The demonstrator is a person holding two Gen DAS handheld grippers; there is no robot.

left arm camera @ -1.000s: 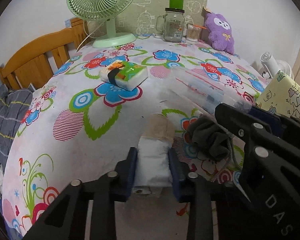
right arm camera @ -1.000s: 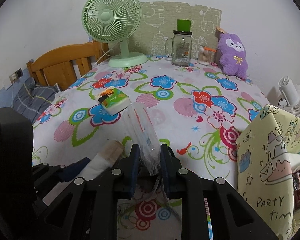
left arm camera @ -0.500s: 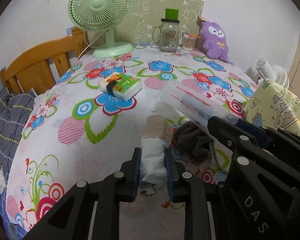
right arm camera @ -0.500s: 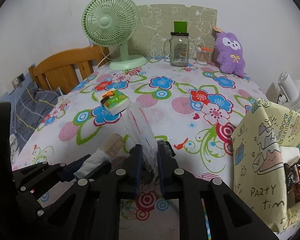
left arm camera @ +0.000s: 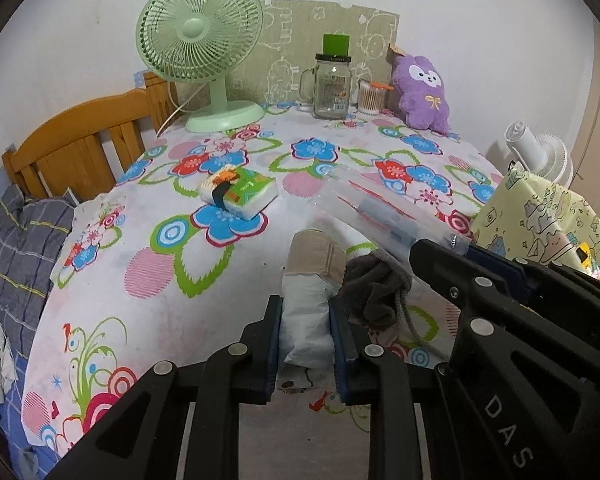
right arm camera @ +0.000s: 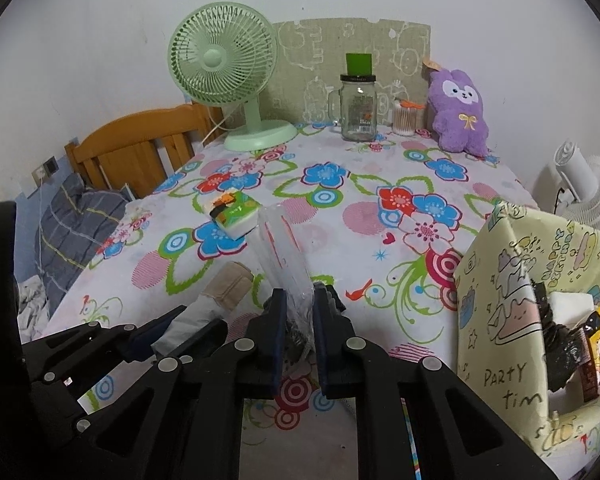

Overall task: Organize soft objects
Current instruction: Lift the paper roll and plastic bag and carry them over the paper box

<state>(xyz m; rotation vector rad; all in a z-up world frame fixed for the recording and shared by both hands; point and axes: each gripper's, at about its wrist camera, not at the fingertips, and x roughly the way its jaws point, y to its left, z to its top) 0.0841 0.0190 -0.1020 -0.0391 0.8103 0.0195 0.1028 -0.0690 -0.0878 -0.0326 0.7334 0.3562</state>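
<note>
The left tongs (left arm camera: 306, 332) are clamped on a white rolled soft bundle (left arm camera: 306, 320) with a beige band at its far end; the roll is squeezed between both fingers and sticks out forward over the flowered surface (left arm camera: 148, 280). The right tongs (right arm camera: 298, 330) are closed on the near end of a clear plastic bag (right arm camera: 282, 248), which stands up crumpled from the grip and leans away toward the tissue pack (right arm camera: 236, 210). Just beside the roll, touching or nearly so, lies a dark grey cloth (left arm camera: 374, 284) with a cord trailing off it.

To the right stands the yellow party bag (right arm camera: 500, 300), open, with things already inside — probably where soft items are being gathered, though that is a guess.

Risks from here: the thin plastic may slip or tear out of the right tongs, since only a pinch of film is held. The roll could unfurl or slide forward if the left grip eases. The two tongs sit close together, so moving one may knock the other, or snag the grey cloth's cord and drag it off the surface edge.
</note>
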